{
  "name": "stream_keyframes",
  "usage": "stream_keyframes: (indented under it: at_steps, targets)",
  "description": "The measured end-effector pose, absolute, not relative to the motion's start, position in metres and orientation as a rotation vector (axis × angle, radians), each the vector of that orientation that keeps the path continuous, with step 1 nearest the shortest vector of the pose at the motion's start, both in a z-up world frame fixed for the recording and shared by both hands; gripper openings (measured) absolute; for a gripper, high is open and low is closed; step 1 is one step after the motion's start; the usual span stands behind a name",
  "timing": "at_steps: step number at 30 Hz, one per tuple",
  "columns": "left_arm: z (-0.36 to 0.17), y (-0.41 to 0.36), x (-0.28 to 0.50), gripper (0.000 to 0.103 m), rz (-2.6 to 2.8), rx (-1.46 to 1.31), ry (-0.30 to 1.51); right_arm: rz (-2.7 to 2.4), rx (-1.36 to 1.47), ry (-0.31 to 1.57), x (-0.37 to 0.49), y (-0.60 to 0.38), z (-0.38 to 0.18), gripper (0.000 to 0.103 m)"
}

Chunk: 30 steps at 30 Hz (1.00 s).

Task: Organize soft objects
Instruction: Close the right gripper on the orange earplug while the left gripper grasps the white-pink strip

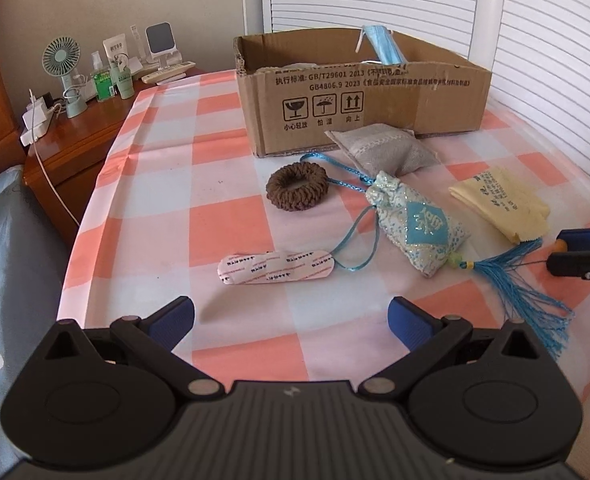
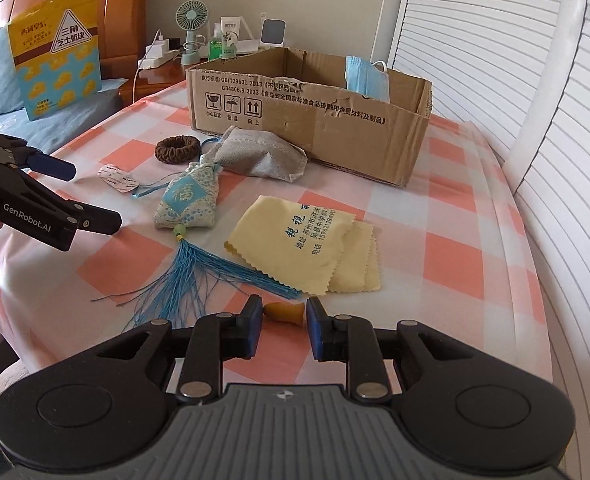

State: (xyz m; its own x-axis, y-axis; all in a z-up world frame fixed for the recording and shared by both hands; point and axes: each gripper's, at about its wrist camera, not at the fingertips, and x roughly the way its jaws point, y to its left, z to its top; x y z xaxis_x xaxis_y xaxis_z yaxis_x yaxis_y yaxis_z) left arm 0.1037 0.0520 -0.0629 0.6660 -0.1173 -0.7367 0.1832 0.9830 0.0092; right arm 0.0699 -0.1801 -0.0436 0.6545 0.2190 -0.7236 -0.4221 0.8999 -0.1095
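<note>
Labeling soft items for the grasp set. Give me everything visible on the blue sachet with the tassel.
The sachet is a small stuffed pouch of pale fabric with a blue floral print and a turquoise diamond patch bearing a glittery character. Its neck is gathered and tied with a blue cord that loops out over the checked cloth. Below hang green and yellow beads, then a long blue tassel, its strands splayed. It lies on its side, neck towards the grey pouch, tassel reaching the yellow cloth. No gripper touches it.
</note>
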Motion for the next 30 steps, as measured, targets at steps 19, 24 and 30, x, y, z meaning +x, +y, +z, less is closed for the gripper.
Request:
stream_keyframes:
  at_steps: [19, 24, 30]
  targets:
    - [-0.06, 0.051, 0.161, 0.102, -0.392, 0.112, 0.885, 0.337, -0.191, 0.774, 0.07, -0.197, -0.048, 0.056]
    - [-0.056, 0.054, 0.143, 0.102, -0.489, 0.111, 0.927, 0.335, -0.182, 0.771, 0.07, -0.2, -0.049, 0.06]
    - [-0.054, 0.049, 0.118, 0.099, -0.575, 0.175, 0.955, 0.332, -0.183, 0.77, 0.07, -0.2, -0.049, 0.06]
